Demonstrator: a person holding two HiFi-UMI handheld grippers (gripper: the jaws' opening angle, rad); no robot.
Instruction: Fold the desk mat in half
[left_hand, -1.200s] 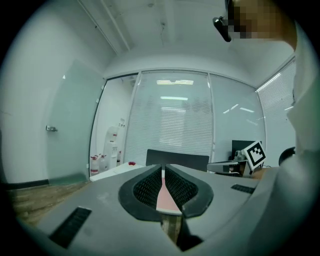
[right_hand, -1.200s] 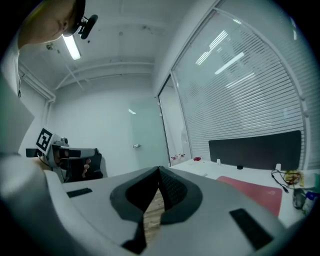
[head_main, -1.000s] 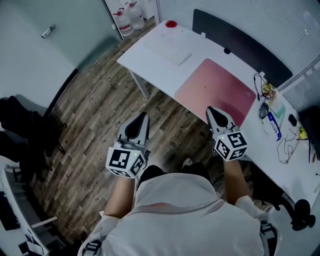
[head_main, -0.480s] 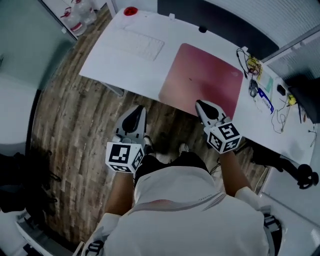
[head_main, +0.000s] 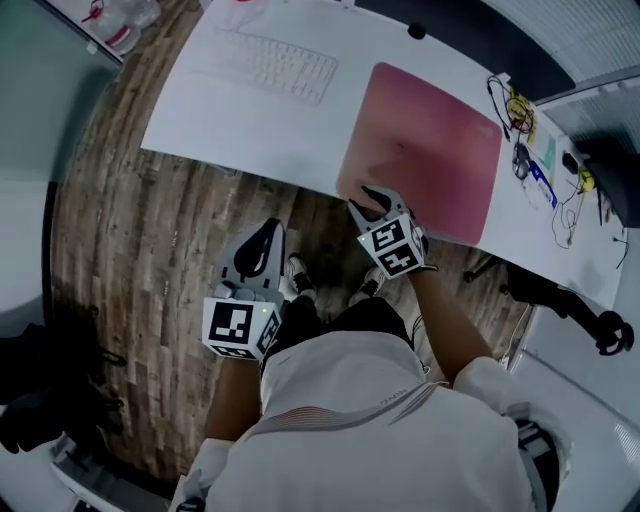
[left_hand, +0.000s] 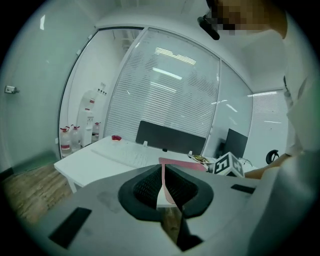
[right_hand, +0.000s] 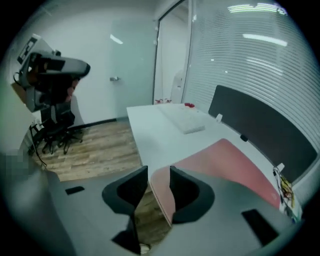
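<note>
Head view: a person in a white shirt stood at a white desk with a gripper in each hand. The pink mat lay flat on the desk, upper right of centre in the frame, its near edge along the desk's front edge.

The right gripper reached the mat's near-left corner at mid-frame. In the right gripper view its jaws stood apart and the rounded corner of the mat showed in the gap between them. Whether either dark pad touched the mat could not be told.

The left gripper hung over the floor at lower left of centre, well apart from the mat. In the left gripper view its ribbed black pads were all but together with nothing between them, and only a sliver of the mat showed beyond.

The mat was a smooth, matte rectangle with rounded corners, plain pink and unfolded. The desk top was smooth and white, and the floor was of grey-brown wood planks. A white keyboard lay on the desk to the mat's left, at the frame's upper middle. A tangle of cables sat just past the mat's right edge.
</note>
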